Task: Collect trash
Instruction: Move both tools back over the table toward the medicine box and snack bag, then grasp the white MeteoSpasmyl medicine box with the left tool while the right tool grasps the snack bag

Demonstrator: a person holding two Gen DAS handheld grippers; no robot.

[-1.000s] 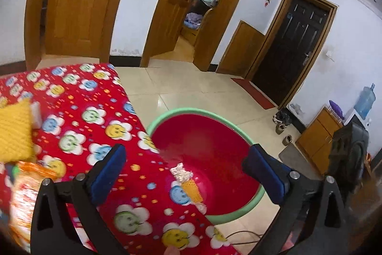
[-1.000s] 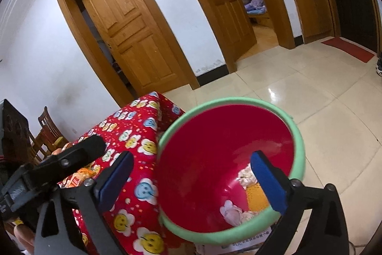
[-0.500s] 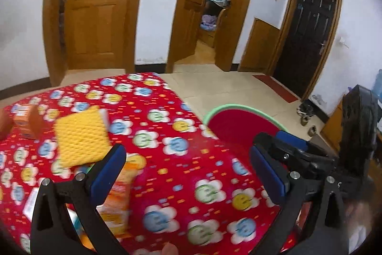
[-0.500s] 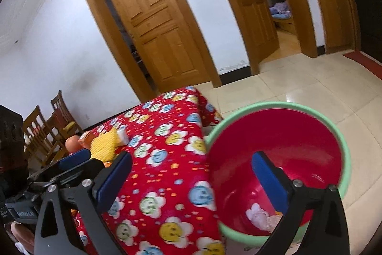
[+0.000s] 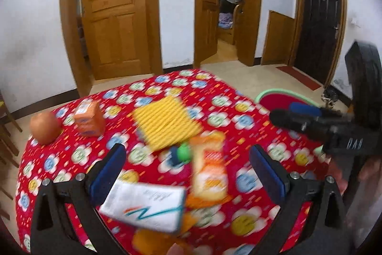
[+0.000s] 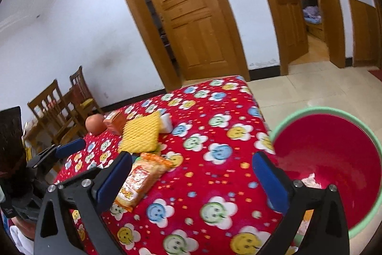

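My left gripper [image 5: 188, 173] is open and empty above a table with a red flower-print cloth [image 5: 238, 116]. Under it lie an orange snack wrapper [image 5: 209, 173], a white tissue pack [image 5: 145, 207] and a small green and blue thing [image 5: 182, 153]. My right gripper [image 6: 193, 179] is open and empty over the same cloth [image 6: 214, 126]; the snack wrapper [image 6: 140, 179] lies by its left finger. A red basin with a green rim [image 6: 334, 164] holds crumpled trash [image 6: 310, 179]. The basin's rim [image 5: 281, 93] shows past the table's right side.
A yellow cloth [image 5: 166, 122], an orange carton [image 5: 89, 118] and an orange fruit [image 5: 44, 127] lie on the table's far part. They also show in the right wrist view: cloth [image 6: 140, 133], carton [image 6: 115, 122], fruit [image 6: 95, 123]. Wooden chairs [image 6: 62, 109] stand left.
Both grippers have swung left from over the basin to over the table. The wrapper, tissue pack and yellow cloth have come into view; the basin has slid to the right edge.
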